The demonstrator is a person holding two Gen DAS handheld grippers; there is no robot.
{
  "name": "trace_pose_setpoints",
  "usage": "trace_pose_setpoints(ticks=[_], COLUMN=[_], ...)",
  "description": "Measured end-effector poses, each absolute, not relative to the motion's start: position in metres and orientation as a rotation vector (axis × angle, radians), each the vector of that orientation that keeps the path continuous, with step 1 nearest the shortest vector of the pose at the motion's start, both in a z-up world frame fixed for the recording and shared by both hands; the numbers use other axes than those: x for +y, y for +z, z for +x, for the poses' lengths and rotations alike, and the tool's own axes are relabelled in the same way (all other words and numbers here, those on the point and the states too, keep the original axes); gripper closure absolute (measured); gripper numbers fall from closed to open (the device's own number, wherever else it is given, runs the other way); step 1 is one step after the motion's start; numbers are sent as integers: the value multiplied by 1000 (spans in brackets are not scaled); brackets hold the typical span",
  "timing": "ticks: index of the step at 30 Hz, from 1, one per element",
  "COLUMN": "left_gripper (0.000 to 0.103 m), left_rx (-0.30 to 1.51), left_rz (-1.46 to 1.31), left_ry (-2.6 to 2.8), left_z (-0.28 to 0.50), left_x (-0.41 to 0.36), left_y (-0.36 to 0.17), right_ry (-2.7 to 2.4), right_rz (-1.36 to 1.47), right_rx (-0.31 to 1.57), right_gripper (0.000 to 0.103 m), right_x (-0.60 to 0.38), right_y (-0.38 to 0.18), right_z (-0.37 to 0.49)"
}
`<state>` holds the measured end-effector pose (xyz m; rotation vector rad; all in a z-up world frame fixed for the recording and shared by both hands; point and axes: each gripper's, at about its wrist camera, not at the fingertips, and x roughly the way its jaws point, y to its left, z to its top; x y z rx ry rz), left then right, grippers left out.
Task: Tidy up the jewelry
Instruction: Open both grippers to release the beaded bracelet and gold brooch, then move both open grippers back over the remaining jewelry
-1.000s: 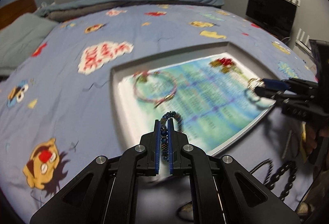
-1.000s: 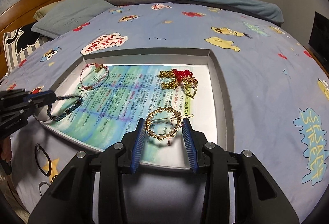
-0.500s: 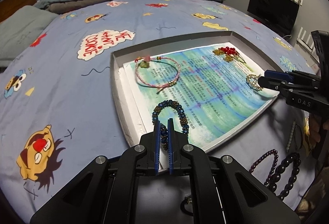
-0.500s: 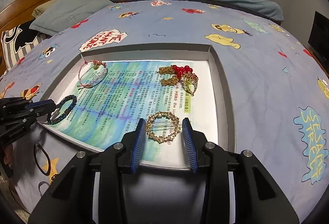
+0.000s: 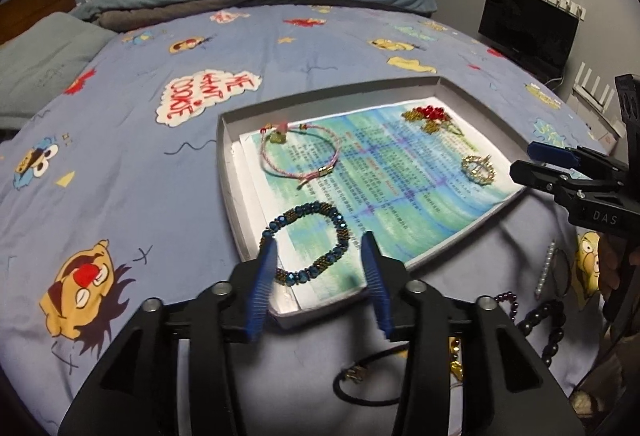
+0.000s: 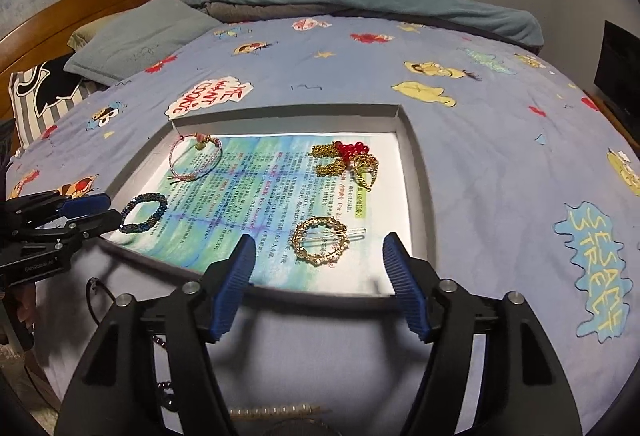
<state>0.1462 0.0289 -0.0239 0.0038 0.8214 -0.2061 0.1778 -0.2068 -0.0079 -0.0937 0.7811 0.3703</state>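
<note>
Bedspread (image 5: 120, 163) jewelry partly hidden behind left hand-held gripper (image 5: 320, 256).

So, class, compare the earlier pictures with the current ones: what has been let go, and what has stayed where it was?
The left gripper has let go of the blue beaded bracelet, which now lies in the tray; its jaws are opening. The right gripper is also opening around the gold round hair clip, pads clear. The pink cord bracelet and red-and-gold piece stayed put.
</note>
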Motion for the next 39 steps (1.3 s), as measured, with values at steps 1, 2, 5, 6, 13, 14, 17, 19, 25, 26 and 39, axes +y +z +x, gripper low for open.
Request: trace_pose_setpoints(ticks=[1,2,5,6,13,14,17,19,25,26,39], left_gripper=[52,47,36,30,15,14,14,13,13,13,13], left_rx=[816,811,787,777,745,739,725,718,721,725,731], left_rz=[4,6,14,15,17,19,26,27,30,34,11], left_ry=[-205,-204,-199,-193,-156,-153,-144,-141,-132,-128,-117], left_z=[144,143,136,133,115,112,100,93,72,69,49], left_x=[28,28,26,26,27,28,29,30,33,32,27], left_y=[-22,-20,-12,-8,6,8,13,14,10,8,-27], right_ry=[369,367,355,352,343,342,342,339,334,334,303], right_rz=[-91,-86,-85,-84,-71,-71,-64,-64,-69,-66,-76], right_rx=[774,761,736,729,686,682,667,657,635,636,663], right_gripper=[27,21,13,12,6,6,6,6,6,6,6], right_x=[-209,-211,-216,-218,-228,-228,-233,-235,-243,-245,-259], right_y=[-5,-2,7,9,25,26,31,34,38,37,-7], right_z=[175,171,162,160,138,135,126,119,99,96,63])
